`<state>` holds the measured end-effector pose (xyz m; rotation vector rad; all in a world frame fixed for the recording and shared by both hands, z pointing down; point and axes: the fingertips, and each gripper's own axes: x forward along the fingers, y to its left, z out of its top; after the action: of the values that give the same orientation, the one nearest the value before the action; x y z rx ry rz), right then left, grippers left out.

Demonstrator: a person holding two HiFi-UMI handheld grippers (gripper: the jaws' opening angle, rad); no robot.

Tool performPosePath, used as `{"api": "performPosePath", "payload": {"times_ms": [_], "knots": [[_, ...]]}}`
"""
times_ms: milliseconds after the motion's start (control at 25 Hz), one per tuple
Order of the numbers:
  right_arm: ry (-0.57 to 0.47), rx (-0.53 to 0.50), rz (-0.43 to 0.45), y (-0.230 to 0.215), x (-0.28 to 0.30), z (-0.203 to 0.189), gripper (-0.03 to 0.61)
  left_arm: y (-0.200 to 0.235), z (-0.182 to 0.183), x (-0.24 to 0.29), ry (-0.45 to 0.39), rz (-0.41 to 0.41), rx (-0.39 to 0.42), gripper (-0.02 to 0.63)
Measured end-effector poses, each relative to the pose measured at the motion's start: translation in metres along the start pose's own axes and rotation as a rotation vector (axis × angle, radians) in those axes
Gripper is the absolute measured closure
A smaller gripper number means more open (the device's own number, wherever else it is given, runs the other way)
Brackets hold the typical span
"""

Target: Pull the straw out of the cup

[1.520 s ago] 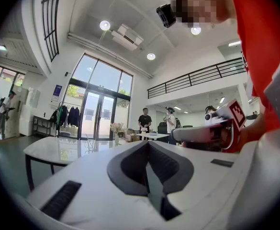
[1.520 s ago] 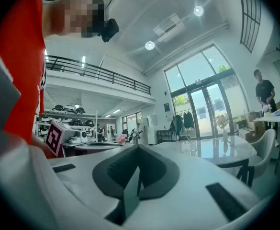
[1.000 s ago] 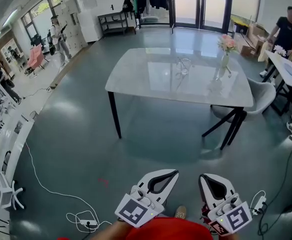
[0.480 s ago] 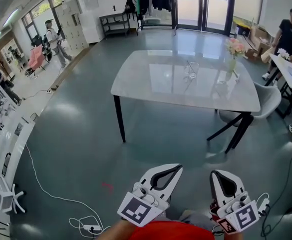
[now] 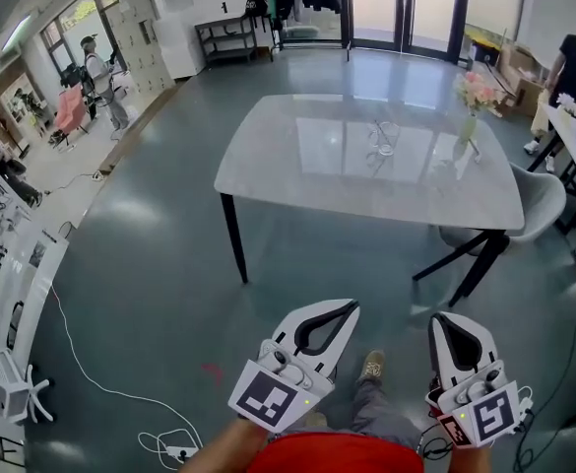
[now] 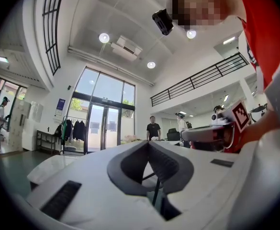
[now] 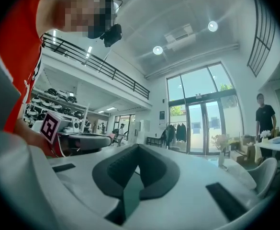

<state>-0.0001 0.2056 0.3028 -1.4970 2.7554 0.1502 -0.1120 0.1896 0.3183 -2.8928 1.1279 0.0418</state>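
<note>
Tabletop [image 5: 297,180] sits a little nearer than 1 second ago; the carrier is walking in. Both tools are held low and level: left tool [image 5: 352,309] jaws together, empty; right tool [image 5: 439,319] the same. Cup [image 5: 383,138] stands mid-tabletop, well apart from both; straw too small to make out. Risk: flower vase [image 5: 468,116] stands near the cup, so a hasty reach could topple either

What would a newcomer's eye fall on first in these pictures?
The big pale grey table fills the middle of the hall, bearing a clear glass cup and a vase of pink flowers on its far right part. At the bottom edge, the white left gripper and white right gripper point toward it, both shut and empty.
</note>
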Motion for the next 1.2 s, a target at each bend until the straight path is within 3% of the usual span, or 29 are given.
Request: {"api": "performPosePath", "payload": {"times_ms": [760,1200], "knots": [[-0.035,-0.03,0.079,-0.226,0.15,-0.023,0.568,0.123,-0.025,0.237,0.086,0.141,0.057,0.584],[-0.011,-0.024,0.129,-0.266,0.238,-0.042,0.568,0.196,-0.053,0.309,0.131,0.176,0.046,0.584]]}}
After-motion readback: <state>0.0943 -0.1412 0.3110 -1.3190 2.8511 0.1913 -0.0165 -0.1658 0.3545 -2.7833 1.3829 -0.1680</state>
